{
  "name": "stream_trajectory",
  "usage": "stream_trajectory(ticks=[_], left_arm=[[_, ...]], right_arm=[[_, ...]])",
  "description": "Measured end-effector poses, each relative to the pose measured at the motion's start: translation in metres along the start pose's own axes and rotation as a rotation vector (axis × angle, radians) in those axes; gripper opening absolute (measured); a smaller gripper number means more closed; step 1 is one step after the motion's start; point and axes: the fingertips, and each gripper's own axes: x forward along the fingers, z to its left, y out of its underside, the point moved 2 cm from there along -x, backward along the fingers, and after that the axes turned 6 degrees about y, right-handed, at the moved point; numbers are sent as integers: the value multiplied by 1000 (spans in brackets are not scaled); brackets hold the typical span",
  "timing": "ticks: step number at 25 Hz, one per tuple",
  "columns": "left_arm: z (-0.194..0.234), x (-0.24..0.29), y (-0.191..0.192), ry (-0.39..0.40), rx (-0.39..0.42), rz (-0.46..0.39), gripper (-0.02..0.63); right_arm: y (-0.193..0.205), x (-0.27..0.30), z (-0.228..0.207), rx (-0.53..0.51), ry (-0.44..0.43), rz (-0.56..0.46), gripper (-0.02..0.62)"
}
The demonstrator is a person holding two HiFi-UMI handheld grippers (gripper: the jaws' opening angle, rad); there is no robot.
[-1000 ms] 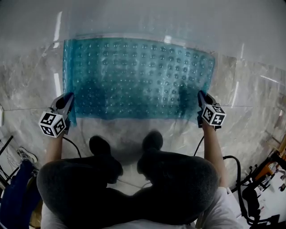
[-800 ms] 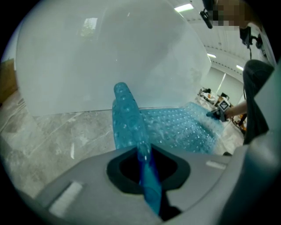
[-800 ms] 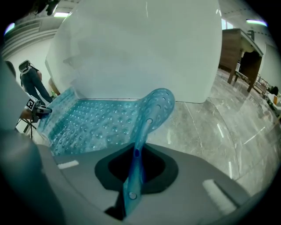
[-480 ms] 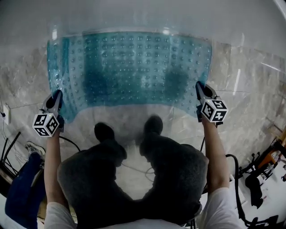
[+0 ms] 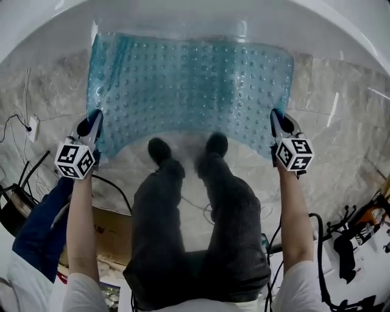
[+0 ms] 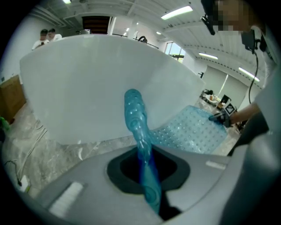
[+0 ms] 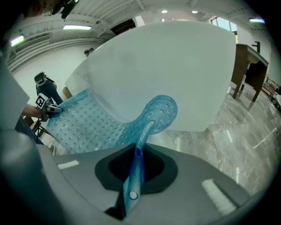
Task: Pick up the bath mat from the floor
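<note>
A translucent blue bath mat (image 5: 189, 85) studded with suction cups hangs spread between my two grippers, lifted off the marble floor (image 5: 341, 109). My left gripper (image 5: 94, 119) is shut on the mat's near left corner; in the left gripper view the mat's edge (image 6: 142, 149) runs pinched between the jaws. My right gripper (image 5: 275, 120) is shut on the near right corner, and the right gripper view shows the mat's edge (image 7: 138, 165) clamped and curling upward. The mat's near edge sags in an arc above the person's shoes (image 5: 159, 149).
A white bathtub (image 5: 183, 15) curves along the far side, just behind the mat. Cables (image 5: 18, 122) and a blue cloth (image 5: 33, 234) lie at the left. More cables and orange tools (image 5: 359, 225) sit at the right. A cardboard box (image 5: 113, 234) is under the left arm.
The mat has risen off the floor with both grippers, and the person has stood up from a crouch. The left gripper has shifted slightly inward. The tub rim now shows.
</note>
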Motion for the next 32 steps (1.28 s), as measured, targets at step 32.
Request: stream_trajectory(ticks=[32], left_arm=[[-354, -611, -278, 155, -108, -350, 26]], right_arm=[[-260, -692, 248, 193, -280, -284, 20]])
